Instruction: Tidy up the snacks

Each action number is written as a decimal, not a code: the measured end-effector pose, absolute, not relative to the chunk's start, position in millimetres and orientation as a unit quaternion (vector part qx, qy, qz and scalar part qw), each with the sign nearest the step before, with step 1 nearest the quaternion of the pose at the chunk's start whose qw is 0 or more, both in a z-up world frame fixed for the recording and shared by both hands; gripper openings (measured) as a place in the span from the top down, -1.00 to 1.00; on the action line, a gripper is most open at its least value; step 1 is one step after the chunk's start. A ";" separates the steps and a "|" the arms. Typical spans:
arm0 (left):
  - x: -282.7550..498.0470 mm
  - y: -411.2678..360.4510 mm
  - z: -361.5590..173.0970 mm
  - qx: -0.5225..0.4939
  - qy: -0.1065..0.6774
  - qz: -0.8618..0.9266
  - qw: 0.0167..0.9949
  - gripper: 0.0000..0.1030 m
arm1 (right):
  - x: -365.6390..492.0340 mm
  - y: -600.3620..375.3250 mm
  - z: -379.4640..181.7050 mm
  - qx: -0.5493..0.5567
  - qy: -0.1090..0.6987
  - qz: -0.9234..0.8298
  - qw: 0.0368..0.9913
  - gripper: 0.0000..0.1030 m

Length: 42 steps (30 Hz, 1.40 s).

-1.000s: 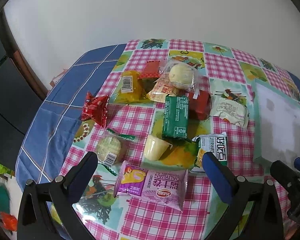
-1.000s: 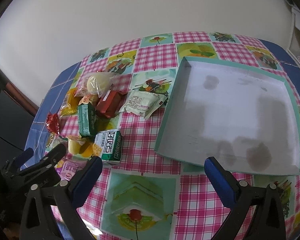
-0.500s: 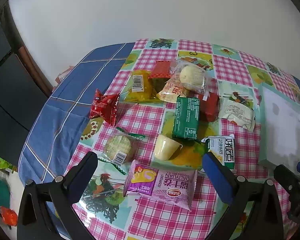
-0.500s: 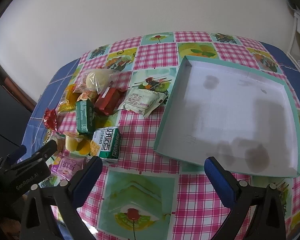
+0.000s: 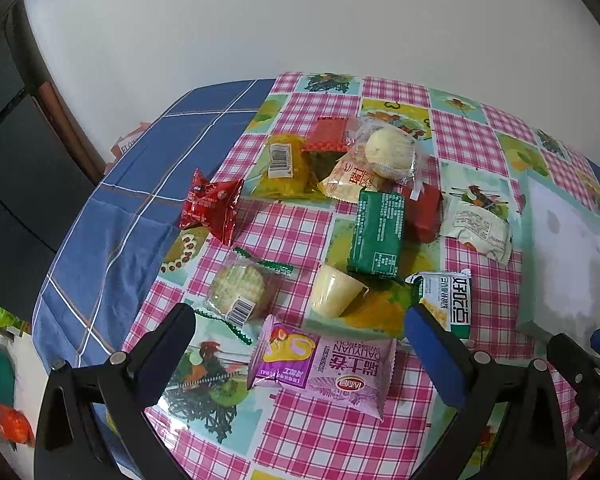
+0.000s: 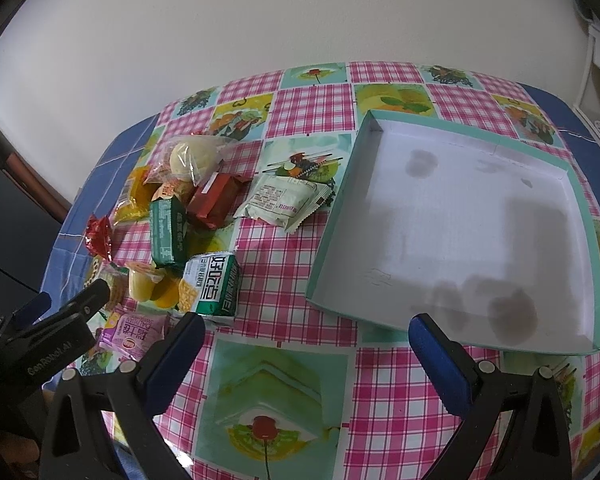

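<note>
Several wrapped snacks lie on the checked tablecloth. My left gripper (image 5: 300, 320) stands open just above a purple packet (image 5: 324, 364), with a yellow pudding cup (image 5: 334, 292), a round biscuit pack (image 5: 238, 288) and a green-and-white pack (image 5: 448, 300) just beyond. Farther off are a green bar (image 5: 378, 234), a red triangular pack (image 5: 212, 208) and a bagged bun (image 5: 390, 152). My right gripper (image 6: 306, 338) is open over bare cloth. It is near the front left corner of a shallow teal-edged white box (image 6: 452, 232) that holds nothing. The same snack pile (image 6: 180, 216) lies to its left.
A white wall runs behind the table. The blue cloth (image 5: 140, 200) drapes over the table's left edge, with dark furniture beyond it. In the right wrist view, the left gripper's body (image 6: 44, 340) shows at lower left. A white pack (image 6: 288, 200) lies beside the box.
The left wrist view has shifted, so the snacks sit a little farther right in frame. The right gripper has eased back slightly. Both grippers stay open; nothing was picked up.
</note>
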State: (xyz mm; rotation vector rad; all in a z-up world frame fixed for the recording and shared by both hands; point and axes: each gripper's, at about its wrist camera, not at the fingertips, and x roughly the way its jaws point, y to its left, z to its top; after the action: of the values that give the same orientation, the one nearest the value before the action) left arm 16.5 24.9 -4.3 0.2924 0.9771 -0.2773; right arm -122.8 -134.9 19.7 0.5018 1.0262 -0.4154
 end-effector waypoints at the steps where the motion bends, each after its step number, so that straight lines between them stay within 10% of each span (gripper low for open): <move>1: 16.8 25.2 -4.6 0.138 0.467 -0.132 0.863 -1.00 | -122.7 -134.8 19.5 0.236 0.482 -0.195 0.821 -1.00; 42: 33.1 34.7 -47.4 0.094 0.545 -0.136 0.822 -1.00 | -38.4 -94.3 -1.4 0.219 0.506 -0.117 0.826 -1.00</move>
State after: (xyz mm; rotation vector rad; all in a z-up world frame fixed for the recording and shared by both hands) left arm 33.1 34.7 -47.4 0.2008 1.1592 -0.2893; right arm -38.4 -94.3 -1.4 0.4648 1.0758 -0.2488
